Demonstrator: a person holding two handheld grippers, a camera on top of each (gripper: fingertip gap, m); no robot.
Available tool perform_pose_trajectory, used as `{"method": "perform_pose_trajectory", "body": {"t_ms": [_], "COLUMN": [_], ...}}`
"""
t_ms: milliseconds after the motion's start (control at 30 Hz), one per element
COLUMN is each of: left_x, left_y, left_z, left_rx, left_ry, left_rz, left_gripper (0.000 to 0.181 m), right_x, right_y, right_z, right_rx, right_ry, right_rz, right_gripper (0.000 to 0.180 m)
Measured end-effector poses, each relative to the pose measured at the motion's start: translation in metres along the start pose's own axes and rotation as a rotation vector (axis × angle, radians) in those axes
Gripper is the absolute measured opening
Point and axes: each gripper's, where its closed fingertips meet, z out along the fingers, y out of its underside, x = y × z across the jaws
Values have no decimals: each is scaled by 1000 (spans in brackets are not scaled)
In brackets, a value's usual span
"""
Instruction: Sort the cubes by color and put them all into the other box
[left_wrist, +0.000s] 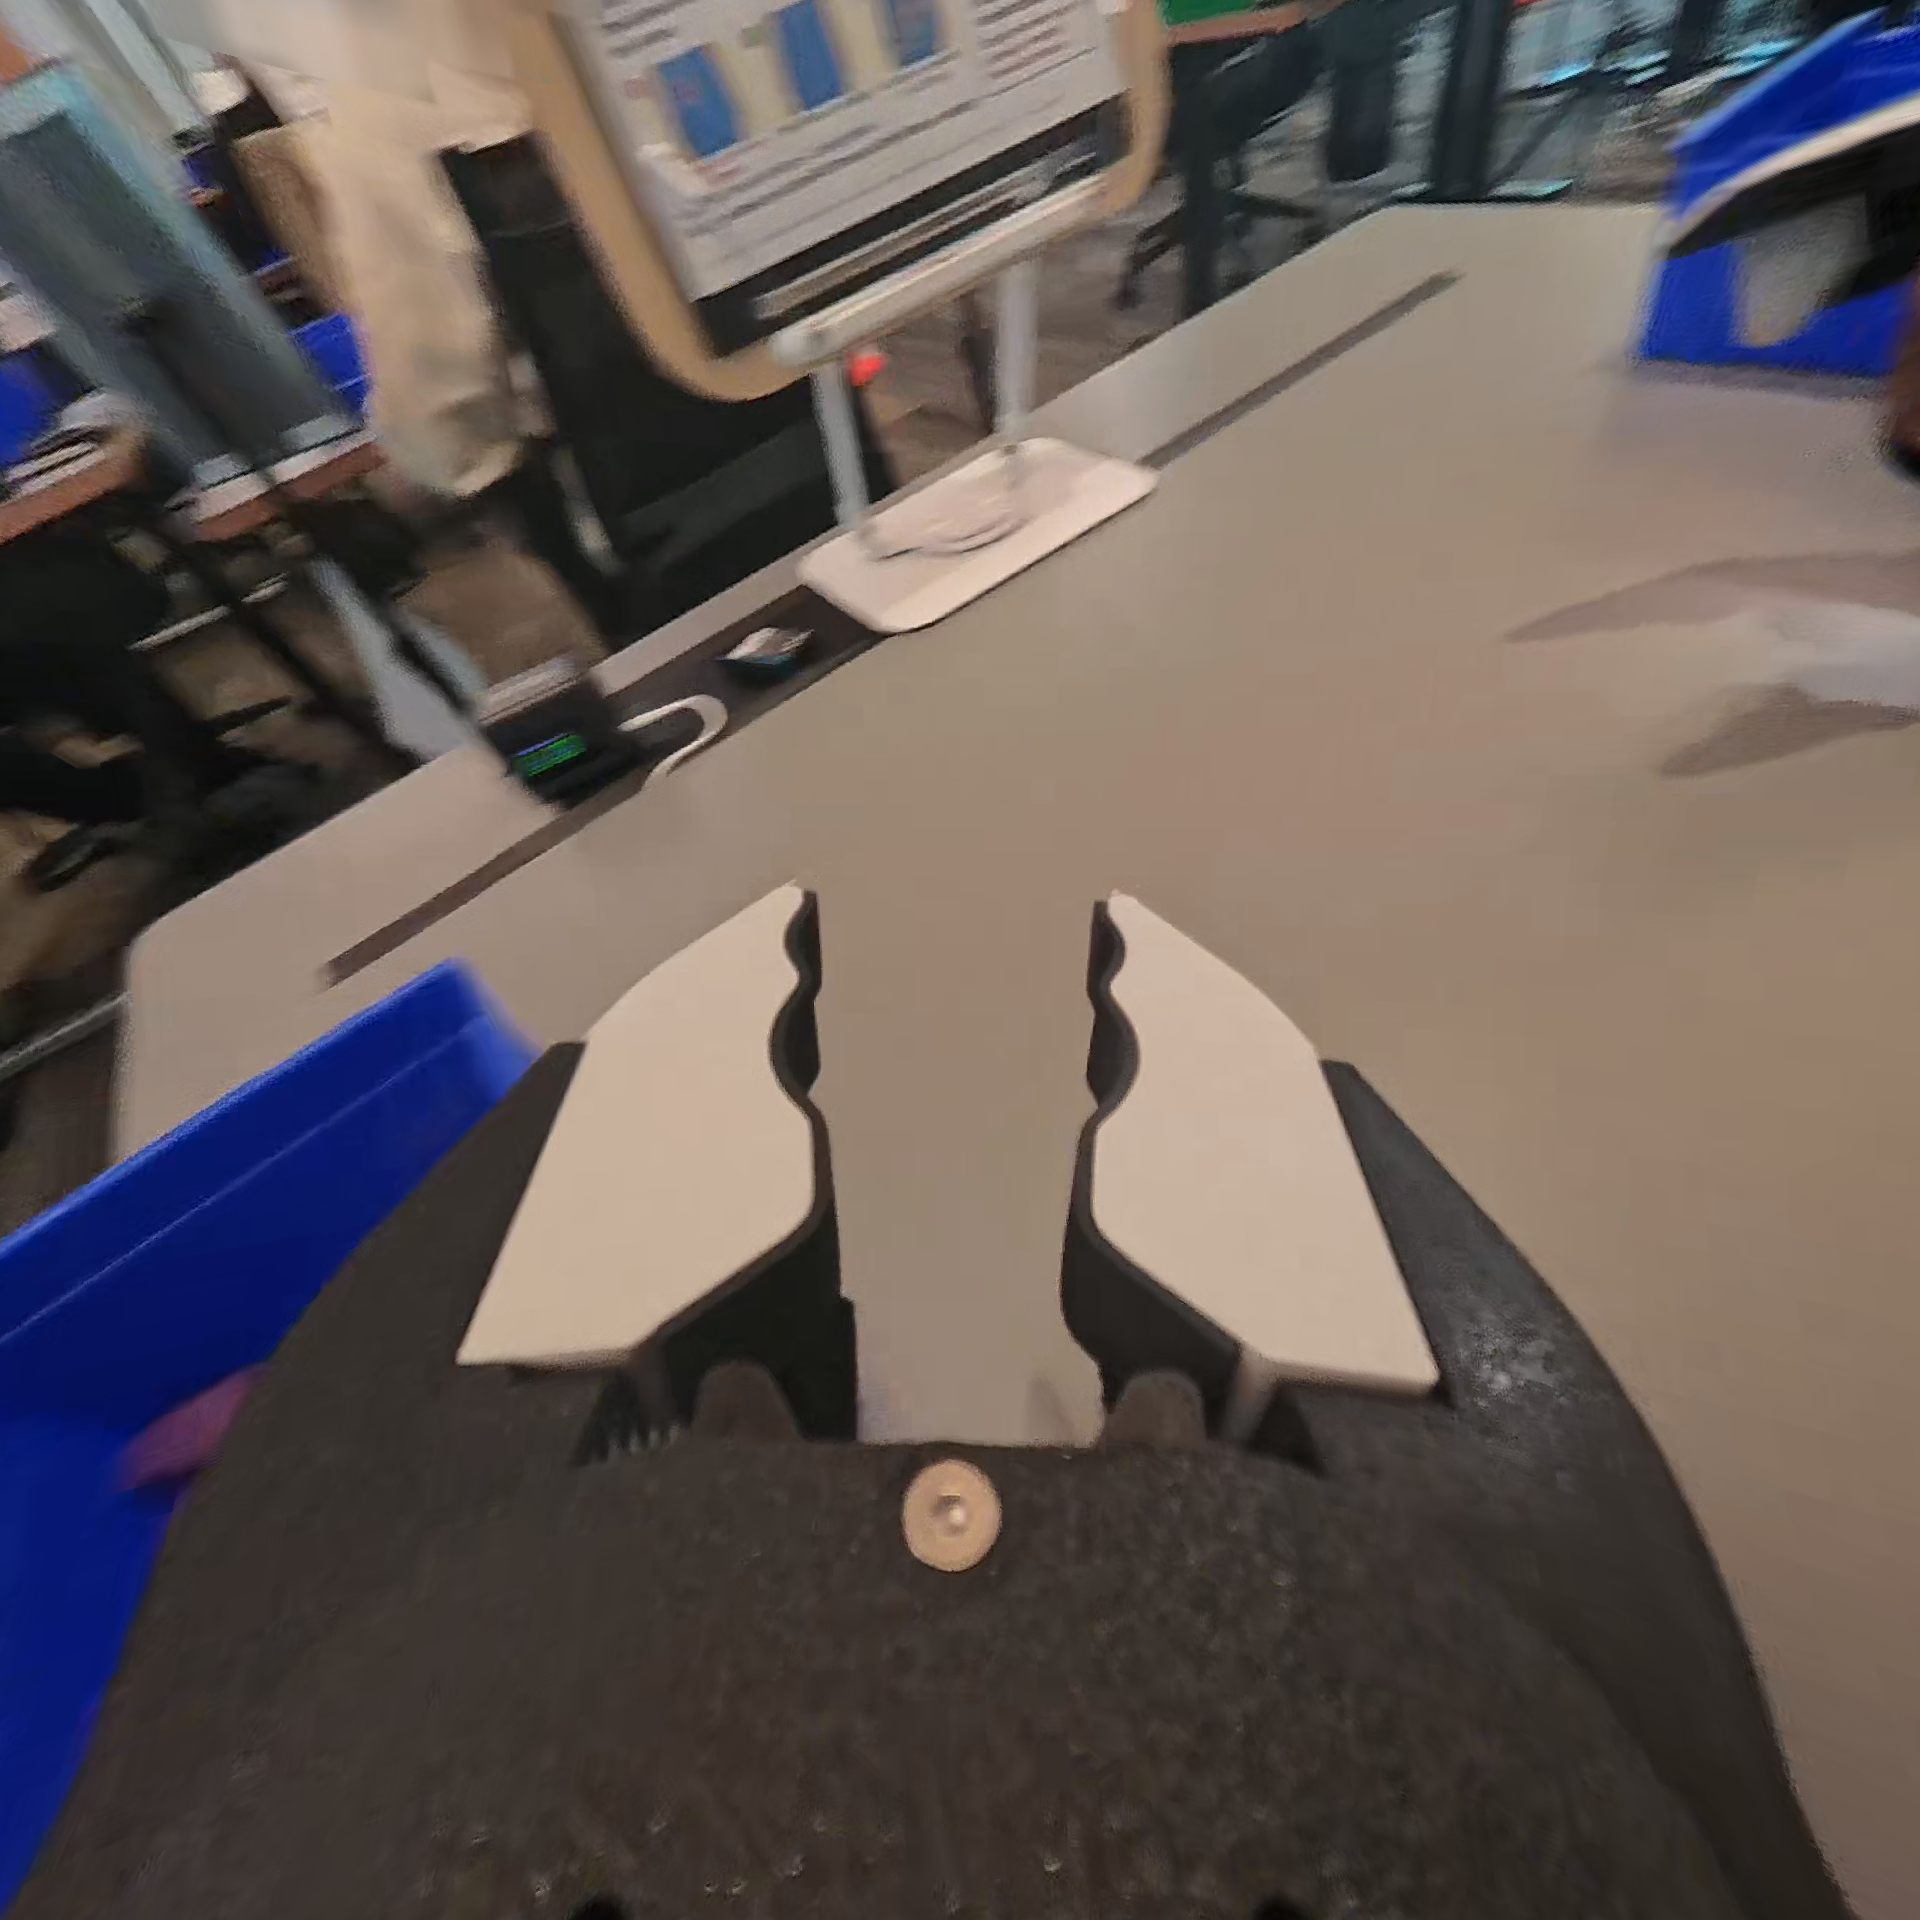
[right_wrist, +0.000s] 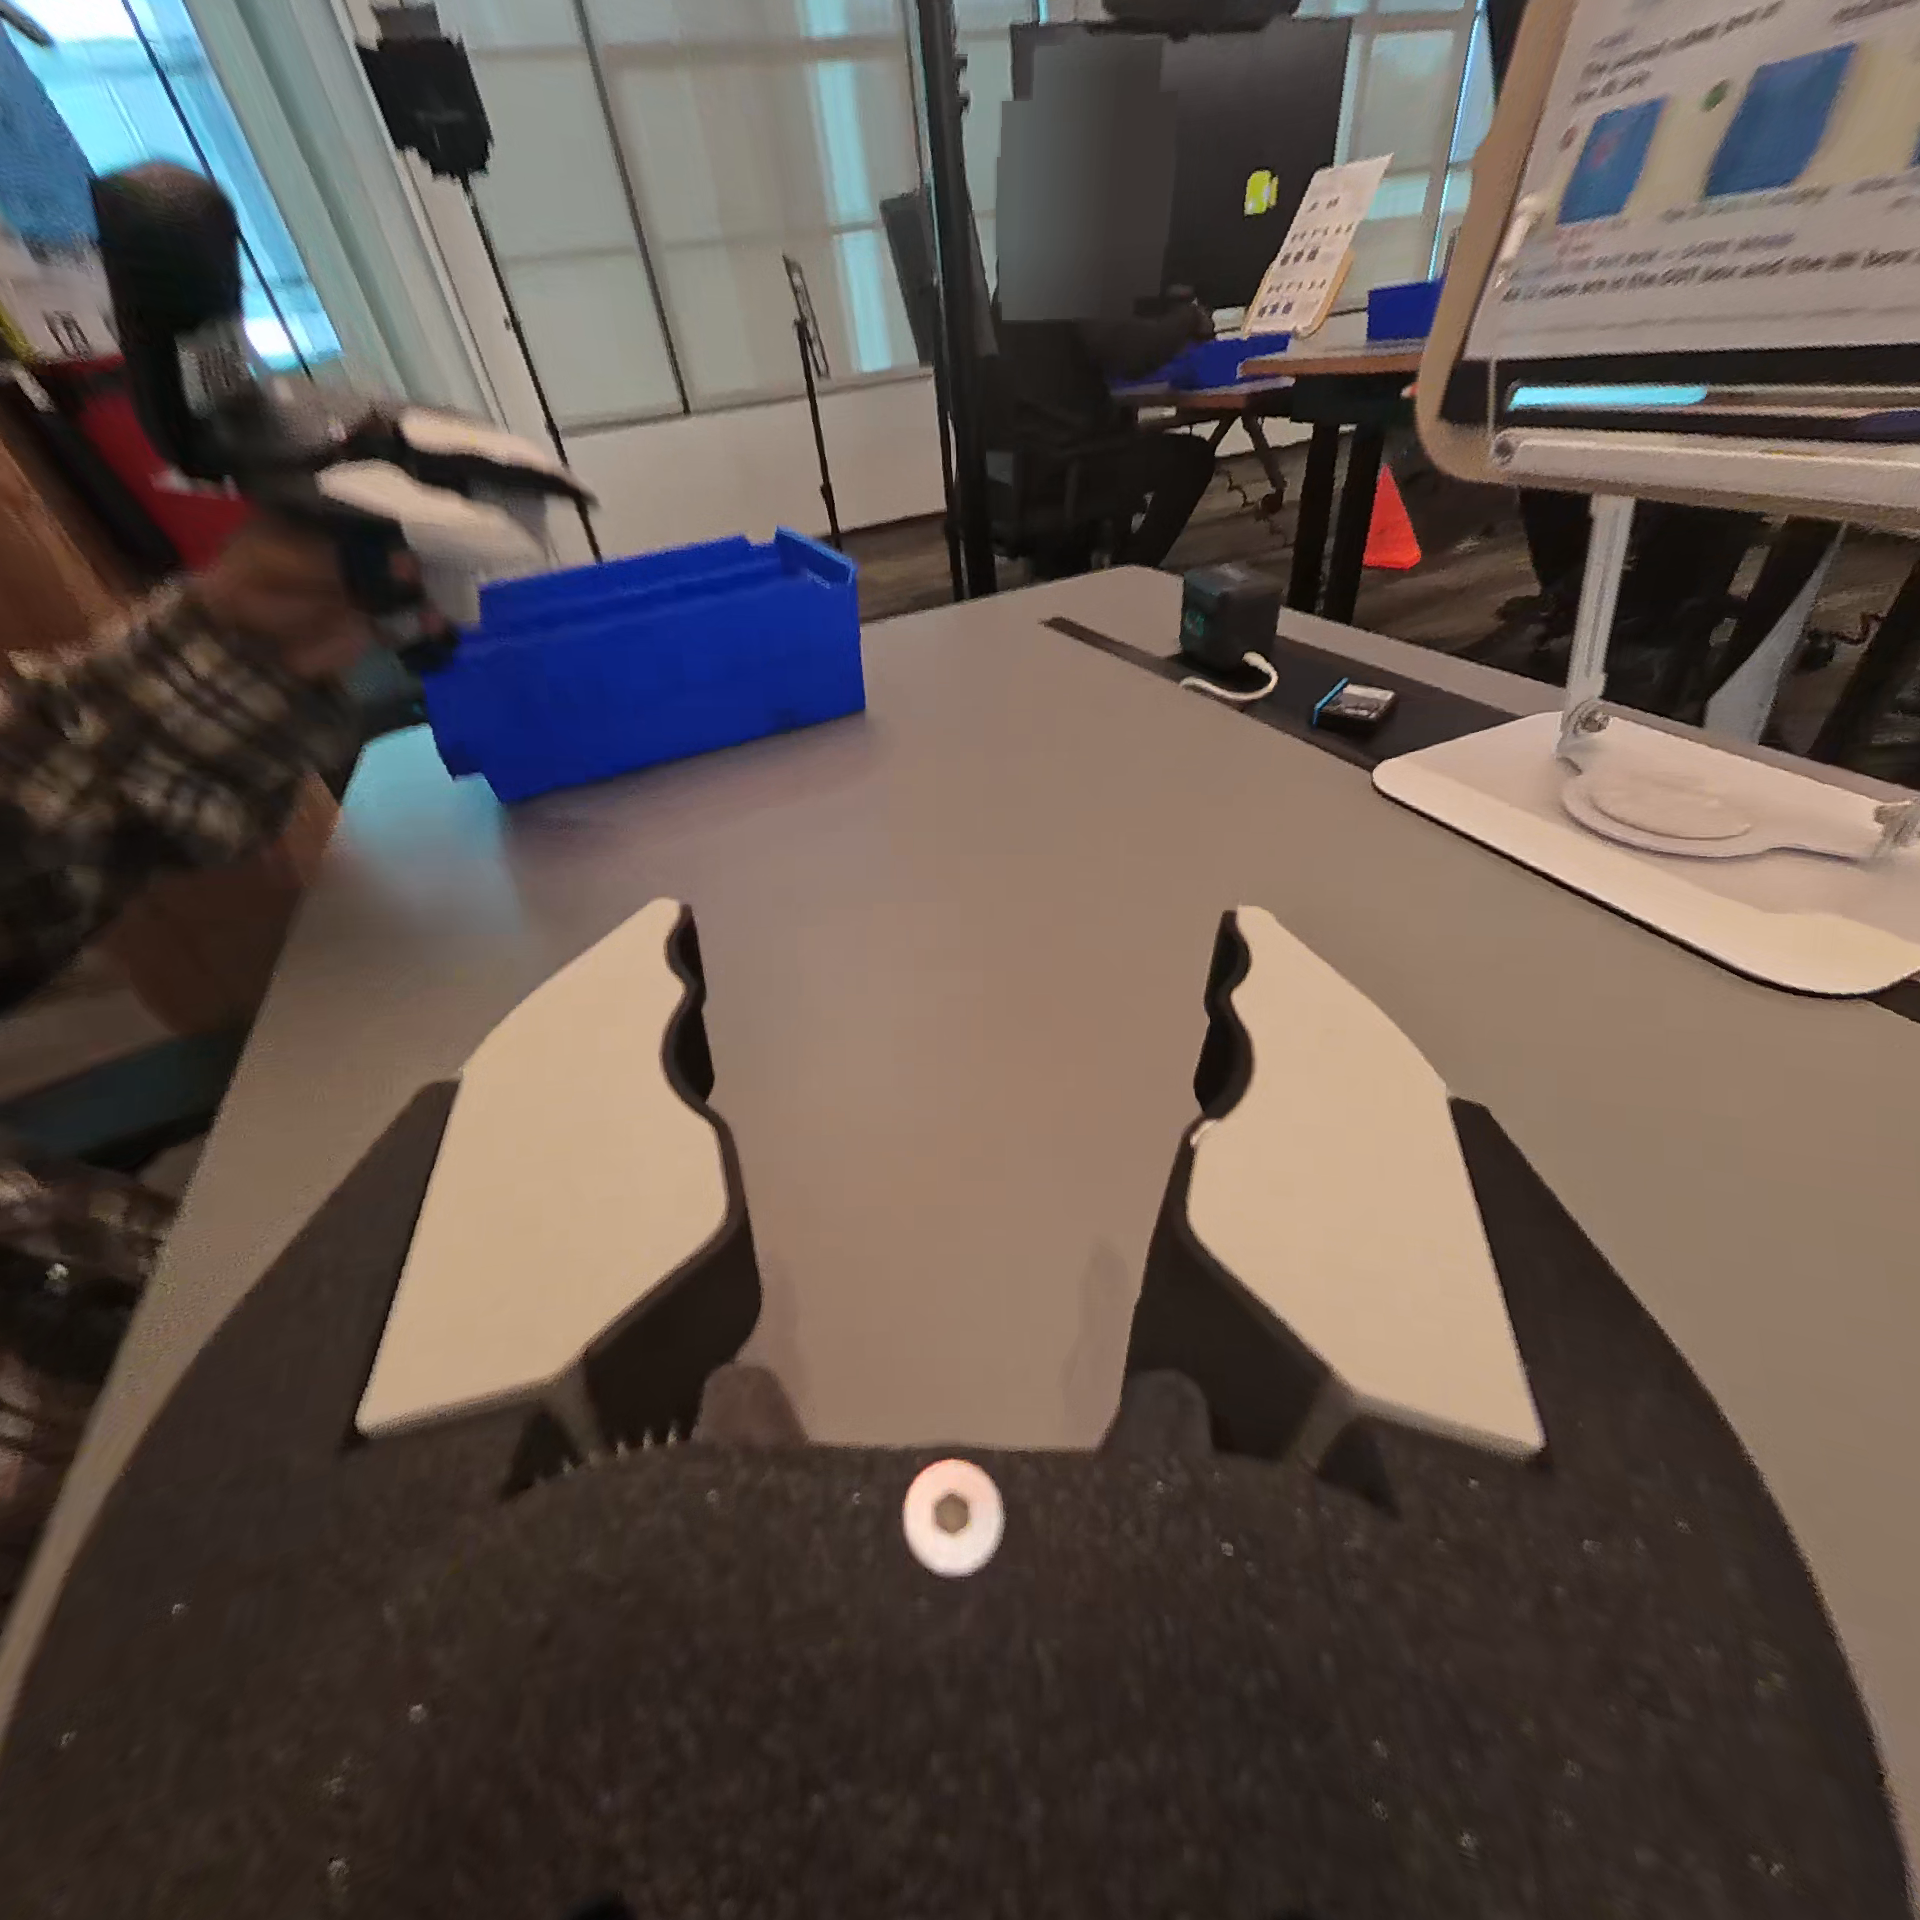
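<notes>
Jaws on both tools stand apart with nothing between them: left gripper (left_wrist: 954, 904) moderately parted, right gripper (right_wrist: 956, 914) spread wider, only bare grey counter (left_wrist: 1299, 831) showing through each gap. Left wrist view is motion-blurred. One blue box (left_wrist: 239, 1174) sits at lower left of that view, touching the frame edge and partly hidden behind the tool body; a purple smear (left_wrist: 192, 1429) low on its near side may be a cube, too blurred to say. A second blue box (left_wrist: 1766, 281) lies at upper right, well apart across the counter. In the right wrist view a blue box (right_wrist: 665, 655) sits at middle left, and the left gripper (right_wrist: 457, 488) hangs just above its left end, held by a hand (right_wrist: 301, 592) on a plaid sleeve (right_wrist: 135, 727). Contents of this box are not visible from this low angle. Judgement: the left tool is placed over the box to pick or drop cubes, while the right waits unloaded over open counter, out of the way. A white stand base (right_wrist: 1662, 852) at right carries a display; a small black device (right_wrist: 1231, 618) with a white cable rests in the dark counter strip. No cube is clearly seen, so progress cannot be judged.
</notes>
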Motion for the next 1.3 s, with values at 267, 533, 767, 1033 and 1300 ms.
{"method": "perform_pose_trajectory", "body": {"t_ms": [267, 533, 767, 1033, 1300], "left_x": [-157, -200, -223, -235, -234], "left_y": [62, 151, 200, 213, 223], "left_z": [-53, -21, -11, -2, -4], "left_rx": [-293, -725, -995, -1091, -1211], "left_ry": [-247, -112, -115, -107, -99], "left_rz": [-25, 106, 105, 73, 91], "left_gripper": [52, 49, 50, 41, 41], "right_x": [-5, -7, -4, -7, -10], "right_y": [34, 39, 44, 47, 44], "right_z": [12, 13, 13, 13, 12], "right_rx": [-95, -104, -121, -134, -130], "right_ry": [4, -15, -15, -39, -47], "right_rz": [-75, -92, -89, -78, -88], "right_gripper": [91, 90, 90, 89, 89]}}
